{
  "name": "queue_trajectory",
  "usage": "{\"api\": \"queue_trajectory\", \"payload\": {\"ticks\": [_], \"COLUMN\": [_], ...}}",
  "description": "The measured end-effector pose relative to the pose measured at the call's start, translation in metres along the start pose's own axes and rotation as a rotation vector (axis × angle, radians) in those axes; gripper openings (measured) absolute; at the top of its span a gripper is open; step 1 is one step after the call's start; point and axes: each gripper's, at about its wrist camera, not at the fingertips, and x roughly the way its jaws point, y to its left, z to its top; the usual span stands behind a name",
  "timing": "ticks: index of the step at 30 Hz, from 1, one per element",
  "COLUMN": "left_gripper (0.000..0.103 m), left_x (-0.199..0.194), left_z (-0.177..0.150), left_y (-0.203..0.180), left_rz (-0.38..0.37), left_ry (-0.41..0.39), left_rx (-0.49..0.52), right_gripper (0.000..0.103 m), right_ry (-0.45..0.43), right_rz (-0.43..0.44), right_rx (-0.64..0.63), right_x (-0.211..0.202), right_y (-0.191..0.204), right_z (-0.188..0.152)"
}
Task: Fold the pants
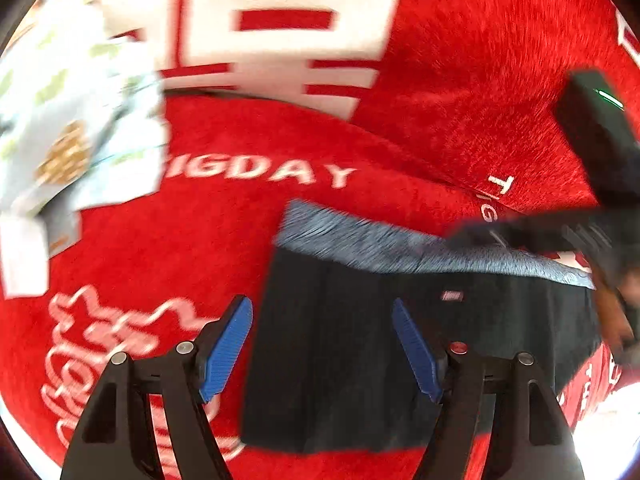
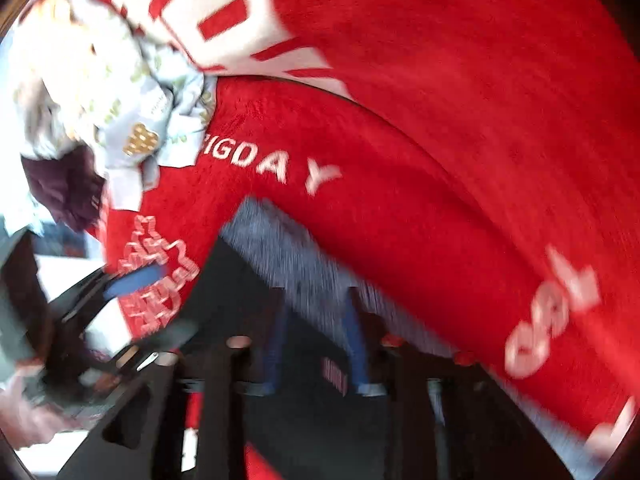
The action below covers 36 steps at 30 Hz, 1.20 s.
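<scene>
Dark folded pants (image 1: pixel 360 344) with a grey fleecy lining strip (image 1: pixel 360 240) along the far edge lie on a red plush blanket (image 1: pixel 240 220). My left gripper (image 1: pixel 322 320) is open just above the pants' left part, blue pads apart, holding nothing. My right gripper (image 1: pixel 520 232) shows as a dark blur at the pants' far right edge. In the blurred right wrist view the pants (image 2: pixel 320 420) lie under my right gripper (image 2: pixel 316 320), whose blue fingers (image 2: pixel 356 340) stand apart over the lining (image 2: pixel 288 256). My left gripper (image 2: pixel 132 284) shows there at the left.
The red blanket carries white lettering (image 1: pixel 280 172) and a large white character (image 1: pixel 260 20). A pale blue patterned cloth (image 1: pixel 72 132) lies bunched at the far left, also in the right wrist view (image 2: pixel 140 120). A dark maroon cloth (image 2: pixel 64 192) lies beside it.
</scene>
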Motion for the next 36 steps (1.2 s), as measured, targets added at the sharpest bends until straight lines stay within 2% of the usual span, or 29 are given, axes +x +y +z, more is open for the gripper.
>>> {"api": "queue_trajectory", "payload": {"ticks": [2, 3, 4, 5, 6, 7, 8, 9, 12, 16, 19, 23, 24, 25, 28, 35, 36], "left_gripper": [0.074, 0.074, 0.076, 0.086, 0.087, 0.087, 0.087, 0.087, 0.087, 0.087, 0.087, 0.088, 0.092, 0.095, 0.096, 0.101, 0.101], "left_x": [0.031, 0.042, 0.056, 0.062, 0.062, 0.066, 0.07, 0.071, 0.072, 0.038, 0.032, 0.061, 0.069, 0.069, 0.069, 0.082, 0.082], "left_z": [0.013, 0.014, 0.015, 0.016, 0.015, 0.015, 0.016, 0.017, 0.024, 0.028, 0.01, -0.024, -0.03, -0.035, -0.039, -0.033, -0.039], "left_y": [-0.016, -0.019, -0.024, -0.034, -0.041, -0.049, -0.053, -0.056, -0.069, -0.102, -0.141, -0.17, -0.168, -0.166, -0.171, -0.177, -0.173], "left_rz": [0.029, 0.051, 0.106, 0.164, 0.186, 0.232, 0.251, 0.267, 0.267, 0.19, 0.123, 0.138, 0.136, 0.117, 0.12, 0.133, 0.136], "left_ry": [0.018, 0.027, 0.042, 0.011, -0.01, -0.006, 0.003, 0.005, 0.049, 0.028, 0.058, 0.164, 0.182, 0.151, 0.148, 0.165, 0.163], "left_rx": [-0.001, -0.001, 0.0, 0.022, 0.043, 0.081, 0.095, 0.105, 0.096, 0.095, 0.122, 0.14, 0.12, 0.097, 0.134, 0.141, 0.142], "right_gripper": [0.023, 0.023, 0.018, 0.005, 0.005, 0.005, 0.005, 0.005, 0.017, 0.026, 0.028, 0.031, 0.031, 0.031, 0.031, 0.031, 0.031], "right_ry": [0.01, 0.018, 0.021, -0.014, -0.06, -0.098, -0.119, -0.157, -0.199, -0.269, -0.282, -0.26, -0.255, -0.252, -0.28, -0.328, -0.331], "right_rz": [-0.01, -0.049, -0.111, -0.12, -0.092, -0.128, -0.201, -0.23, -0.248, -0.126, 0.033, 0.172, 0.187, 0.192, 0.253, 0.333, 0.343], "right_rx": [0.061, 0.08, 0.099, 0.136, 0.173, 0.216, 0.244, 0.281, 0.427, 0.476, 0.57, 0.725, 0.764, 0.8, 0.903, 1.022, 1.033], "right_x": [-0.006, -0.003, 0.002, 0.004, 0.001, -0.003, -0.006, -0.013, -0.038, -0.088, -0.111, -0.101, -0.094, -0.088, -0.068, -0.058, -0.058], "right_y": [-0.016, -0.025, -0.035, -0.047, -0.057, -0.069, -0.079, -0.095, -0.13, -0.139, -0.139, -0.134, -0.133, -0.134, -0.145, -0.169, -0.171], "right_z": [-0.023, -0.034, -0.043, -0.051, -0.054, -0.055, -0.055, -0.057, -0.073, -0.127, -0.191, -0.264, -0.28, -0.292, -0.31, -0.321, -0.322]}}
